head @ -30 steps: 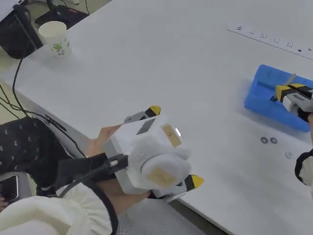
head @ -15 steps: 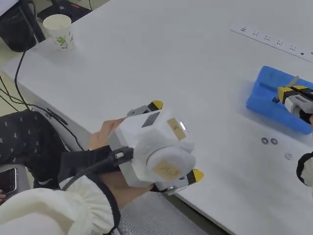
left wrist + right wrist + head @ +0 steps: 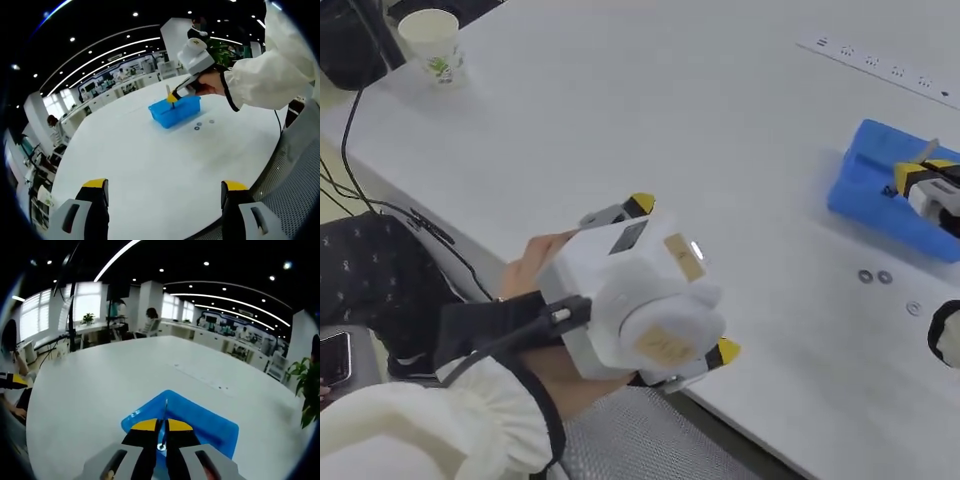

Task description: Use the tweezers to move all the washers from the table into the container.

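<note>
A blue container [image 3: 876, 190] sits at the right of the white table [image 3: 620, 110]. My right gripper [image 3: 926, 178] hovers over it, shut on thin metal tweezers [image 3: 925, 152]. In the right gripper view the tweezers [image 3: 165, 412] stick out from between the shut jaws toward the blue container [image 3: 205, 422]. Three small washers [image 3: 875, 277] lie on the table just in front of the container, one of them [image 3: 913, 308] apart to the right. My left gripper [image 3: 682, 277] is held over the table's near edge, open, with nothing between its jaws [image 3: 164, 197]. It looks toward the container [image 3: 175, 112] and washers [image 3: 198, 125].
A paper cup [image 3: 430, 42] stands at the far left corner, beside dark equipment. A white power strip [image 3: 890, 70] lies along the back. Black cables [image 3: 380, 215] hang off the left edge. A phone [image 3: 332, 365] rests on the person's lap.
The head camera has shifted a little. Both grippers stay about where they were, the right one still over the container with the tweezers.
</note>
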Motion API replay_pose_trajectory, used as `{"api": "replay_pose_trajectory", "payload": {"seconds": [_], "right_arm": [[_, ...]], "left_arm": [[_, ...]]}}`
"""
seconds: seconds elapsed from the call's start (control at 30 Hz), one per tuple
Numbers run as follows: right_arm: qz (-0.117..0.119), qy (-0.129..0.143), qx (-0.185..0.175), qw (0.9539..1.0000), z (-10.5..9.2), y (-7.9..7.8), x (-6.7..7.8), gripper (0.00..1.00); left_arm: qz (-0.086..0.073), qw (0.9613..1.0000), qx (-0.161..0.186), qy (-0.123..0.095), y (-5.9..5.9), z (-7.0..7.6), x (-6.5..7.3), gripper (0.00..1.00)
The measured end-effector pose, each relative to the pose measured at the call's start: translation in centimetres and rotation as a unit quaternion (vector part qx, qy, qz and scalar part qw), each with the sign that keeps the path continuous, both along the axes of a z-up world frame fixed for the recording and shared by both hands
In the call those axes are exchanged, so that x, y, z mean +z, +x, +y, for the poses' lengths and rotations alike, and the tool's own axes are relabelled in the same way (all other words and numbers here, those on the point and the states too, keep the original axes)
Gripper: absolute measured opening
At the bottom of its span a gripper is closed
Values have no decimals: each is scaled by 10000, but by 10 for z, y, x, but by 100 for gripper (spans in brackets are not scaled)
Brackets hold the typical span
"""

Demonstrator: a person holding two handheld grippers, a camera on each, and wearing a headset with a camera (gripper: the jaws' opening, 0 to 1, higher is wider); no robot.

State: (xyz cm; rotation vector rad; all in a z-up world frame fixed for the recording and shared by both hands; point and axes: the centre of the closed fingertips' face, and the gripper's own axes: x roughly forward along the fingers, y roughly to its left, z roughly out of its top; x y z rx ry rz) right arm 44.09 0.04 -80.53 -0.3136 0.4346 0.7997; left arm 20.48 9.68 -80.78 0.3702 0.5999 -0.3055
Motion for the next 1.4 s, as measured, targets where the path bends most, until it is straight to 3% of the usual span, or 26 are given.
{"api": "replay_pose_trajectory", "payload": {"seconds": [0.4,0.53,0.67,0.87,1.1,1.4], "right_arm": [[-256,331,-62,9991,-11,1,32,1],[-312,576,-99,9978,-14,0,46,2],[-256,886,-126,9957,-17,-6,58,2],[-242,1072,-11,9939,-19,-25,69,2],[-85,1185,52,9929,-20,-45,63,2],[181,913,192,9955,-24,-70,35,1]], "left_arm": [[68,10000,-12,49,0,1,-3,95],[92,9999,5,69,1,2,-4,95],[122,9999,24,92,1,3,-5,95],[136,9999,26,99,1,3,-5,95],[188,9998,8,115,-1,3,-7,95],[194,9997,-7,116,-1,2,-8,94]]}}
